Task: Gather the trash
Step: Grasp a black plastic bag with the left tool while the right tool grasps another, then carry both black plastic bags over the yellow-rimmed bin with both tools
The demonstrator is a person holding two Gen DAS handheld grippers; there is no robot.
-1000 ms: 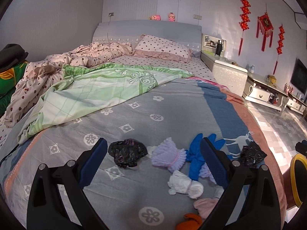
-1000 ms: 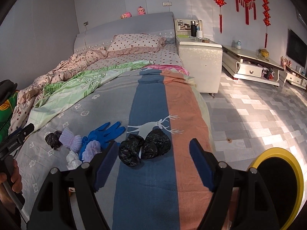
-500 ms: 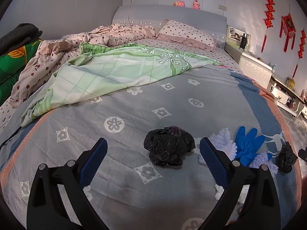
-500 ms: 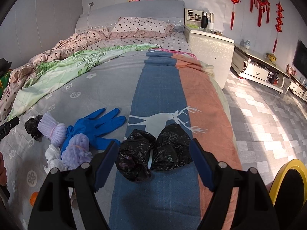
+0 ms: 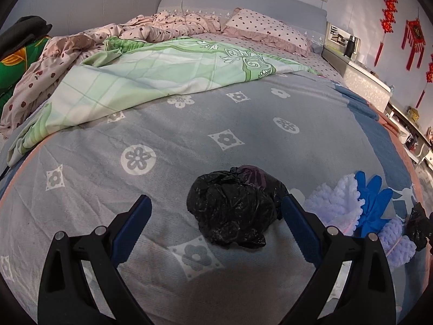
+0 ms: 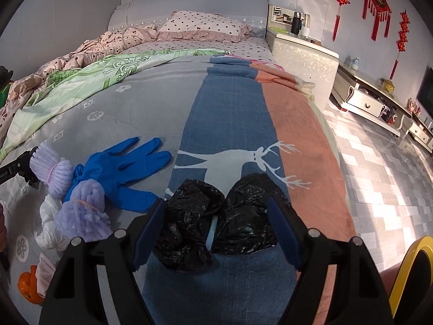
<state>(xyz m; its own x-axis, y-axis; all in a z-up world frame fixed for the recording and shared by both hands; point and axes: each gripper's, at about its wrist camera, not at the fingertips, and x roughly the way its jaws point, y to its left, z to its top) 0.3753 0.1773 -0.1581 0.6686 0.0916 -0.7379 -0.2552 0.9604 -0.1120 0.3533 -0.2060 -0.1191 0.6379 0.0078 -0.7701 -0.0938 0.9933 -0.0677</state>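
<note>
Near the foot of the bed, on a soft gray blanket [image 5: 167,135] printed with white flowers, lies a crumpled black plastic bag [image 5: 232,211], glossy and creased; the left gripper [image 5: 216,224] hangs over it with its blue ribbed fingers spread wide, the bag between them and nothing held, though whether the right finger brushes the bag is hard to tell. Right of that bag sit a frilly lilac foam net [image 5: 334,203] and a smooth blue rubber glove [image 5: 373,203], crowding close beside it. Over the blanket's blue stripe, the right gripper [image 6: 216,227] stands wide open around two more shiny black bags [image 6: 216,216] bunched together with a pale strip showing between them; its fingers flank them without pinching. To the left lie the glove, two lilac nets, a crumpled white scrap [image 6: 50,230] and something orange [image 6: 28,287] partly cut off at the frame edge. Far back are a green sheet [image 5: 151,75] and a dotted pillow [image 5: 268,31]. A yellow-rimmed round thing [image 6: 411,279] at the near right is mostly hidden.
</note>
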